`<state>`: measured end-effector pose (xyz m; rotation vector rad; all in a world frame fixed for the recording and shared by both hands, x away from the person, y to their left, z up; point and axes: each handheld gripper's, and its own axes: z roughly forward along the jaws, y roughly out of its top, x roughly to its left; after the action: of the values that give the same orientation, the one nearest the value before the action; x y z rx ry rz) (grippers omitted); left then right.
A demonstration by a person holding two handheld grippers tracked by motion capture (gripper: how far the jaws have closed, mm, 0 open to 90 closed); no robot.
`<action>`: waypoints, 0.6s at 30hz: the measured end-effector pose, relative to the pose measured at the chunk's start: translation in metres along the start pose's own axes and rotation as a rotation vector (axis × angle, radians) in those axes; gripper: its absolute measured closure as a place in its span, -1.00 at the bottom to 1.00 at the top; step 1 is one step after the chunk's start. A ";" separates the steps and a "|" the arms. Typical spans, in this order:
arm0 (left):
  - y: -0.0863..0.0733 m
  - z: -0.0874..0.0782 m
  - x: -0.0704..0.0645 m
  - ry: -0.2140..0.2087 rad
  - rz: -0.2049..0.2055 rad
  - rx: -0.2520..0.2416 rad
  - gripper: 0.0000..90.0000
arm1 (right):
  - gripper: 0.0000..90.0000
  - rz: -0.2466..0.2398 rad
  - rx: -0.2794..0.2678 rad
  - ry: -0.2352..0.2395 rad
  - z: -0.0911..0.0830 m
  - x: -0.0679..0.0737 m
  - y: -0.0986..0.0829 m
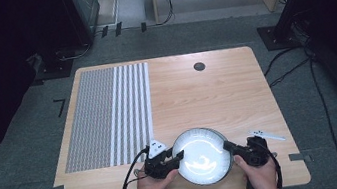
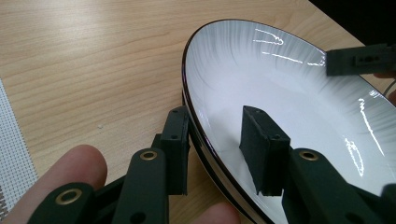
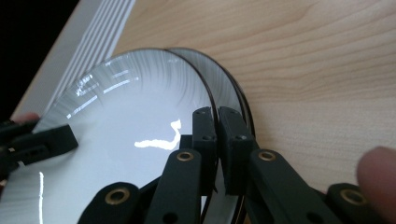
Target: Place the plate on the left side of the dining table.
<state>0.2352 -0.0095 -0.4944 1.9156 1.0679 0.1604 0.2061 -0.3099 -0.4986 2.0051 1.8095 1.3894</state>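
Starting at the left, we note the striped mat (image 1: pixel 106 116) covering the table's (image 1: pixel 237 94) left part. Our left gripper (image 1: pixel 165 163) straddles the left rim of the white plates (image 1: pixel 202 156), jaws narrowed with one inside and one outside; whether they press the rim we cannot tell. The plates, a stack at the near edge, face up; being round, they show no long axis. Our right gripper (image 1: pixel 238 151) is clamped on the upper plate's right rim.
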 end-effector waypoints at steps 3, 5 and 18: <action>0.000 0.000 0.002 -0.015 0.001 0.006 0.41 | 0.76 -0.037 -0.005 -0.015 -0.001 0.004 -0.003; 0.000 0.000 0.003 -0.018 -0.001 0.008 0.43 | 0.74 -0.022 -0.004 -0.005 -0.002 0.004 -0.004; 0.003 -0.004 0.004 -0.007 -0.007 0.013 0.55 | 0.75 0.058 -0.036 0.048 -0.006 -0.002 -0.009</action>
<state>0.2374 -0.0051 -0.4911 1.9226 1.0735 0.1422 0.1959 -0.3117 -0.5022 2.0393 1.7453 1.4879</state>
